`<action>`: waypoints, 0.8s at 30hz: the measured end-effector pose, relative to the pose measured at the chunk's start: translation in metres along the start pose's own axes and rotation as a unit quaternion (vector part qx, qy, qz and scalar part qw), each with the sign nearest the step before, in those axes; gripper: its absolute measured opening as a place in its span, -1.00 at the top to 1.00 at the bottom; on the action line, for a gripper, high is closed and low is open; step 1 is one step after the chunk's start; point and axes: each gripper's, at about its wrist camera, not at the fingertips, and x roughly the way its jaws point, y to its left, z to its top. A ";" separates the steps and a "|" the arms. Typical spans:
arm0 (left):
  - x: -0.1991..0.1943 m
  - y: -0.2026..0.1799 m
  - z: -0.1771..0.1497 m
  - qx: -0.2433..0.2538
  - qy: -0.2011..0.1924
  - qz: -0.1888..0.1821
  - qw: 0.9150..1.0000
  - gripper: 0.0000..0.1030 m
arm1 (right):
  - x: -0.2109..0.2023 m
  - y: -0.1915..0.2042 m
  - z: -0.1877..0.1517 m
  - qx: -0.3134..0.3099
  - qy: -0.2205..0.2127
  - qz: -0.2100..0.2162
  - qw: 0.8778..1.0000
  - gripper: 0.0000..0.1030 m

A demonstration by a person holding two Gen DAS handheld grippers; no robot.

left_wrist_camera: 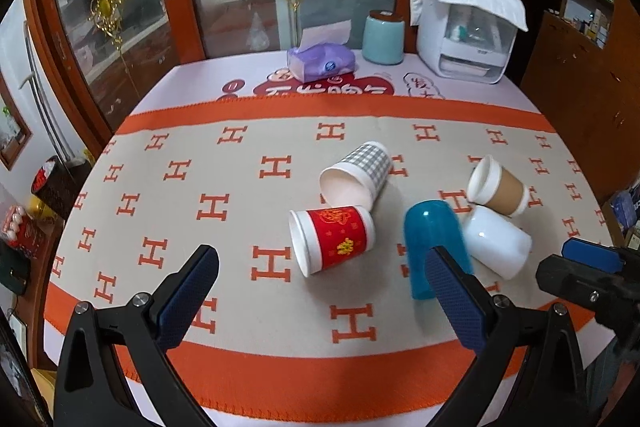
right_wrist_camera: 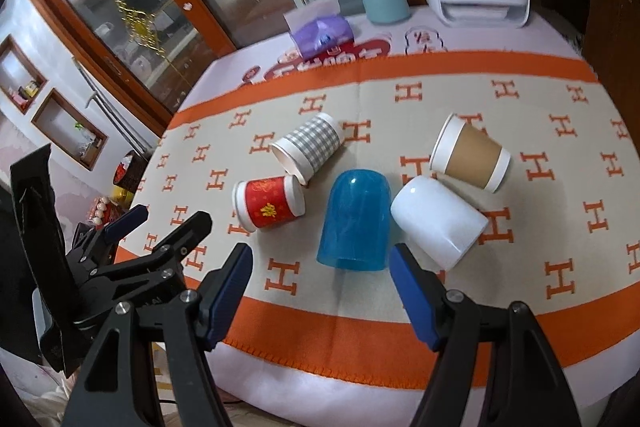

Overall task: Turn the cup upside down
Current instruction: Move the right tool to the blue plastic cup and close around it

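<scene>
A blue plastic cup (right_wrist_camera: 354, 221) stands upside down, mouth on the cloth; it also shows in the left wrist view (left_wrist_camera: 434, 245). A red paper cup (left_wrist_camera: 332, 241) (right_wrist_camera: 270, 203), a grey checked cup (left_wrist_camera: 358, 173) (right_wrist_camera: 308, 147), a brown-sleeved cup (left_wrist_camera: 498, 187) (right_wrist_camera: 470, 157) and a white cup (left_wrist_camera: 496, 241) (right_wrist_camera: 438, 221) lie on their sides. My left gripper (left_wrist_camera: 320, 293) is open and empty, short of the red cup. My right gripper (right_wrist_camera: 322, 283) is open and empty, just in front of the blue cup.
The table carries an orange-and-beige H-pattern cloth (left_wrist_camera: 240, 187). At the back stand a purple tissue pack (left_wrist_camera: 320, 61), a light blue canister (left_wrist_camera: 383, 37) and a white appliance (left_wrist_camera: 464, 31). A glass cabinet is behind. The table's front edge is close below the grippers.
</scene>
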 end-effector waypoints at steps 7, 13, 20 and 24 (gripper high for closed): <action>0.040 0.012 0.001 -0.009 0.034 -0.016 0.999 -0.98 | 0.054 -0.020 0.012 0.047 0.076 0.017 0.996 -0.38; 0.070 0.021 -0.006 -0.023 0.072 -0.047 0.996 -0.98 | 0.096 -0.041 0.018 0.108 0.129 0.028 0.985 -0.38; 0.091 0.029 -0.016 -0.032 0.094 -0.061 0.993 -0.98 | 0.133 -0.051 0.027 0.133 0.167 0.011 0.977 -0.38; 0.096 0.032 -0.019 -0.032 0.099 -0.058 0.993 -0.98 | 0.148 -0.051 0.032 0.125 0.170 -0.002 0.977 -0.38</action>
